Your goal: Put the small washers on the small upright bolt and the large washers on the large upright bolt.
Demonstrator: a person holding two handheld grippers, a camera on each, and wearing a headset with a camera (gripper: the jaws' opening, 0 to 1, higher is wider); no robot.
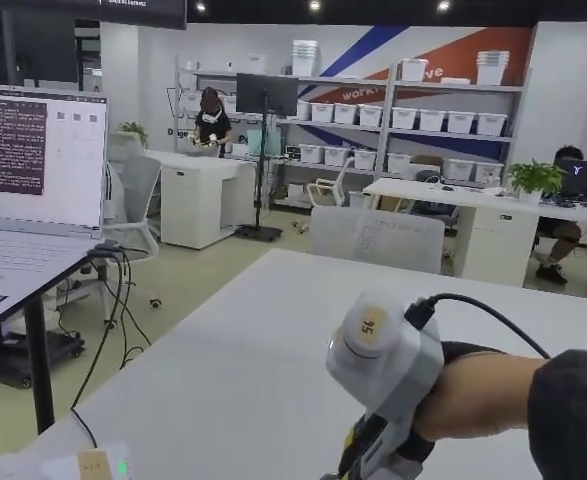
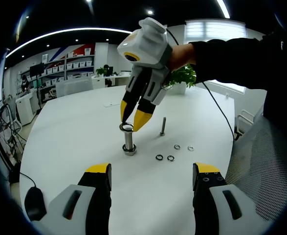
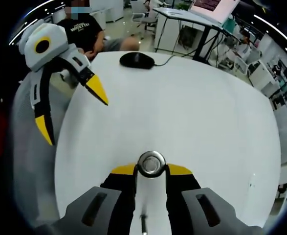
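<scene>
Downward, right tool point(image 2: 130, 123) pinching washer point(image 2: 126, 127), over large bolt point(image 2: 129, 143)

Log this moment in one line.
right gripper: shut on large washer at large bolt top | left gripper: open | four washers loose on table by small bolt

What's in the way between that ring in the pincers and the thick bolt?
Nothing visible. The right gripper holds the large washer right at the top of the large bolt, with no object between them.
</scene>
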